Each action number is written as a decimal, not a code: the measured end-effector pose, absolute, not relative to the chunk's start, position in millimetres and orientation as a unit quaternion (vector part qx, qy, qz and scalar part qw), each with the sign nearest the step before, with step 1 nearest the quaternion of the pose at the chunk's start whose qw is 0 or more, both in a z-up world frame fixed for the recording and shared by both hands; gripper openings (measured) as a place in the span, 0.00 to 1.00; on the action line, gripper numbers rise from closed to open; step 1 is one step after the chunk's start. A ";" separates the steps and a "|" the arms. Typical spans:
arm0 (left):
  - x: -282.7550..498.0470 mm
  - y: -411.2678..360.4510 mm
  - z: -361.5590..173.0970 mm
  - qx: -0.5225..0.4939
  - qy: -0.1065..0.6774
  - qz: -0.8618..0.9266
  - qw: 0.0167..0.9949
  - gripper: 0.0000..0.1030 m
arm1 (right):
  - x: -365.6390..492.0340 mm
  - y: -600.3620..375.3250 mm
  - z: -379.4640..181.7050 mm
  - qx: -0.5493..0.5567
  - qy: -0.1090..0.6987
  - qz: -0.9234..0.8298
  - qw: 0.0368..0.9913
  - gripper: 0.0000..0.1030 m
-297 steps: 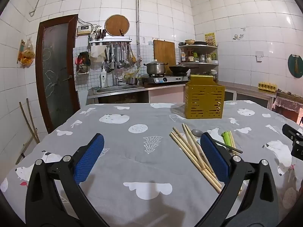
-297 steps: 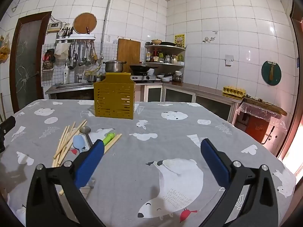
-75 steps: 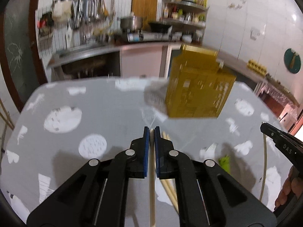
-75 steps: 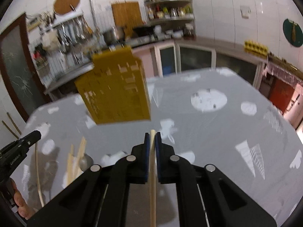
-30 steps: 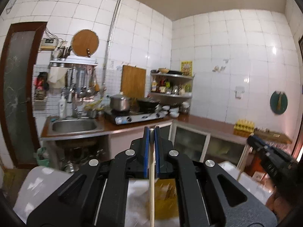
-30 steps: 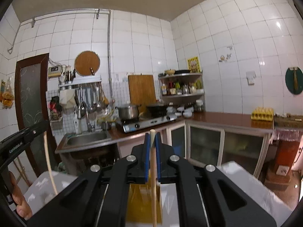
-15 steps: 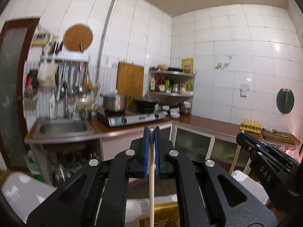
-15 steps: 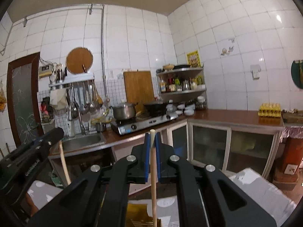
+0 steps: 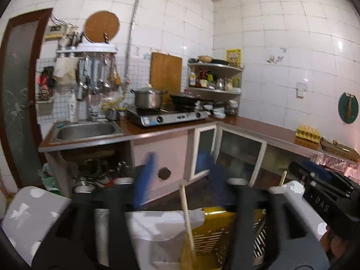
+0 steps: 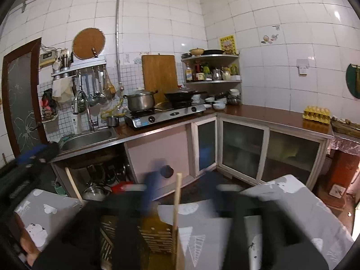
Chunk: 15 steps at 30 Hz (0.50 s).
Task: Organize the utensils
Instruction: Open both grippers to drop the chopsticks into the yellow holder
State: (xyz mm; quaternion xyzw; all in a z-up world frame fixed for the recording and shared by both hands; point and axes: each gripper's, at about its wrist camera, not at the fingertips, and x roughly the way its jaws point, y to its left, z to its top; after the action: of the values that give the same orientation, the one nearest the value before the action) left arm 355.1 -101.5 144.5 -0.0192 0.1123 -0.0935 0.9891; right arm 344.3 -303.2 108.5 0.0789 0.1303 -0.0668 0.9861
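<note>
Both grippers, left gripper (image 9: pixel 180 180) and right gripper (image 10: pixel 180 186), now release, jaws opening off each chopstick (image 9: pixel 186 211), which stands upright in the yellow holder (image 9: pixel 216 234) on the bench; light, stiff, slippery wood, best pinched mid-shaft.

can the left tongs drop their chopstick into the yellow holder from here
Probably yes. The left tongs are opening with the chopstick loose between them, upright, its lower end already at the holder directly below, with nothing between.
</note>
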 end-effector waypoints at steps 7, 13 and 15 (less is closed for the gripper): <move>294.3 -66.7 173.7 0.000 0.108 -0.071 0.992 0.95 | 285.9 -311.3 121.2 0.070 0.150 -0.079 0.983 0.65; 246.2 -34.2 158.6 -0.009 0.136 -0.061 0.989 0.95 | 240.1 -306.3 95.4 0.055 0.191 -0.088 0.976 0.65; 238.6 -27.6 148.4 -0.015 0.151 -0.059 0.987 0.95 | 228.1 -300.4 78.6 0.056 0.210 -0.085 0.972 0.65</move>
State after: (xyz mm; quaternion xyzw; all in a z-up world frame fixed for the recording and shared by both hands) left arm 238.6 -27.6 148.4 -0.0149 0.1506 -0.0588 0.9867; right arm 228.1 -300.4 78.6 0.0563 0.2104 -0.0848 0.9723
